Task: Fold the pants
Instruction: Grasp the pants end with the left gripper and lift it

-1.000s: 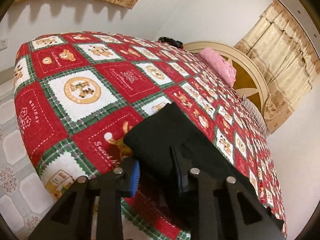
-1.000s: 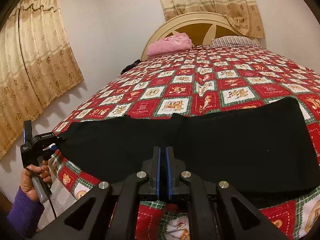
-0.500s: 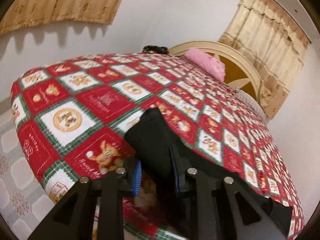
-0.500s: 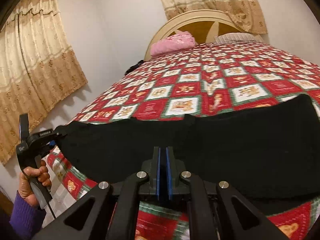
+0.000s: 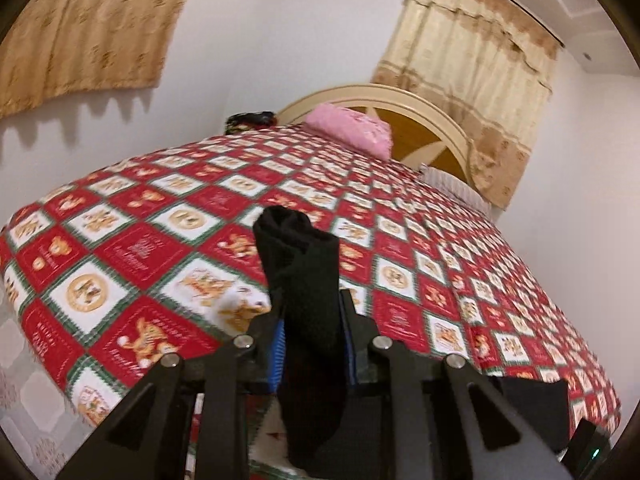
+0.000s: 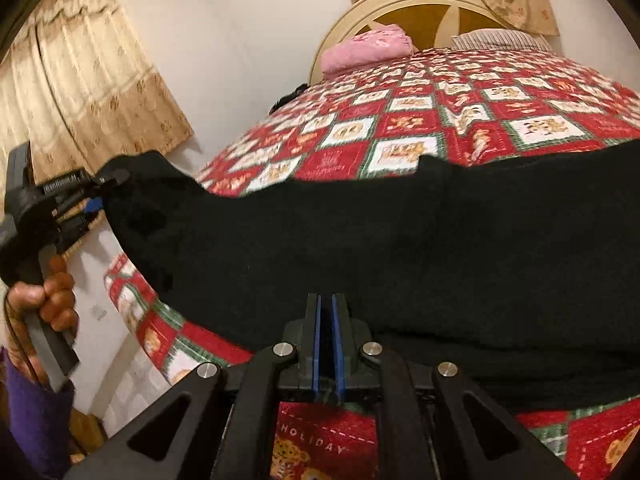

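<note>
Black pants (image 6: pixel 400 248) lie spread across the near part of a red Christmas-pattern bedspread (image 6: pixel 400 128). My left gripper (image 5: pixel 314 312) is shut on one end of the pants (image 5: pixel 304 272), which stands bunched between its pads and hangs below them, lifted off the bed. The right wrist view shows that left gripper (image 6: pixel 96 200) at the far left, in a hand (image 6: pixel 44 292) with a purple sleeve, pulling the cloth up. My right gripper (image 6: pixel 326 312) is shut at the pants' near edge, with a thin strip of black cloth between its blue pads.
A pink pillow (image 5: pixel 352 128) and a striped pillow (image 6: pixel 500 40) lie by the cream headboard (image 6: pixel 420 4). A dark object (image 5: pixel 250 120) sits at the bed's far left corner. Beige curtains (image 6: pixel 100 92) hang on the walls. Tiled floor (image 5: pixel 24 400) shows left of the bed.
My left gripper rose and rolled, lifting its end of the pants off the bed; the cloth now stands bunched between the pads. My right gripper sank a little, still shut.
</note>
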{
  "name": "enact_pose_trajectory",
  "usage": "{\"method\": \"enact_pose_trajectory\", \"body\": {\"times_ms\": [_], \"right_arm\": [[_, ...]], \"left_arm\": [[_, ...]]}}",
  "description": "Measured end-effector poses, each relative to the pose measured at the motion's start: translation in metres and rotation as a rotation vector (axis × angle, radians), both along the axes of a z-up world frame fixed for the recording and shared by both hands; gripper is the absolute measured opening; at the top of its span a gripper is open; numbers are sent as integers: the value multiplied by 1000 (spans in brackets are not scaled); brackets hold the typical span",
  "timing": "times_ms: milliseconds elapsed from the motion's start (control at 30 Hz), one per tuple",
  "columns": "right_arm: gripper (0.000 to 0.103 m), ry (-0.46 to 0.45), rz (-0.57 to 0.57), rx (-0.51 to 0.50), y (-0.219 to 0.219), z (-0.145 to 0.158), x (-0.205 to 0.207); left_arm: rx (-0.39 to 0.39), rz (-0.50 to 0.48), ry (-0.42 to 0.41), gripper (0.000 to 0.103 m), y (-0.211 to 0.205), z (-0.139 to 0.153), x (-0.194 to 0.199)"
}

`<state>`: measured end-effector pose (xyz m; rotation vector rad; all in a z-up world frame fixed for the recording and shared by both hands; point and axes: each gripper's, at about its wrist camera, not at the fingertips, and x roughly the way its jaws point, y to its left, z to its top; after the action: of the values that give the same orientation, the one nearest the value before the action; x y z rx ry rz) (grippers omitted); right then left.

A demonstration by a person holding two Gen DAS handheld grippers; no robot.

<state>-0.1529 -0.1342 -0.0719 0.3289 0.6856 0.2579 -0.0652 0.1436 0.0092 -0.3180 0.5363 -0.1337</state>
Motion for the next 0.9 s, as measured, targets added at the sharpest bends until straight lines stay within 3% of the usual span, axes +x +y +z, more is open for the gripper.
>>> {"method": "enact_pose_trajectory", "body": {"times_ms": [233, 500, 700, 800, 833, 900], "right_arm": [[6, -73, -101, 44, -40, 29, -11], [6, -79, -148, 110, -72, 37, -12], [6, -76, -123, 255, -93, 37, -10], [6, -78, -42, 386, -97, 41, -6], [7, -74, -30, 407, -97, 43, -3], [30, -54, -25, 435, -97, 44, 3]], "left_arm": [[72, -133, -38, 24, -56, 2, -6], [116, -283, -41, 23, -108, -6, -18], [134, -353, -30, 23, -132, -15, -30], [165, -382, -37, 23, -144, -20, -37], [176, -390, -40, 23, -148, -21, -40], [213, -411, -57, 23, -157, -24, -47]]}}
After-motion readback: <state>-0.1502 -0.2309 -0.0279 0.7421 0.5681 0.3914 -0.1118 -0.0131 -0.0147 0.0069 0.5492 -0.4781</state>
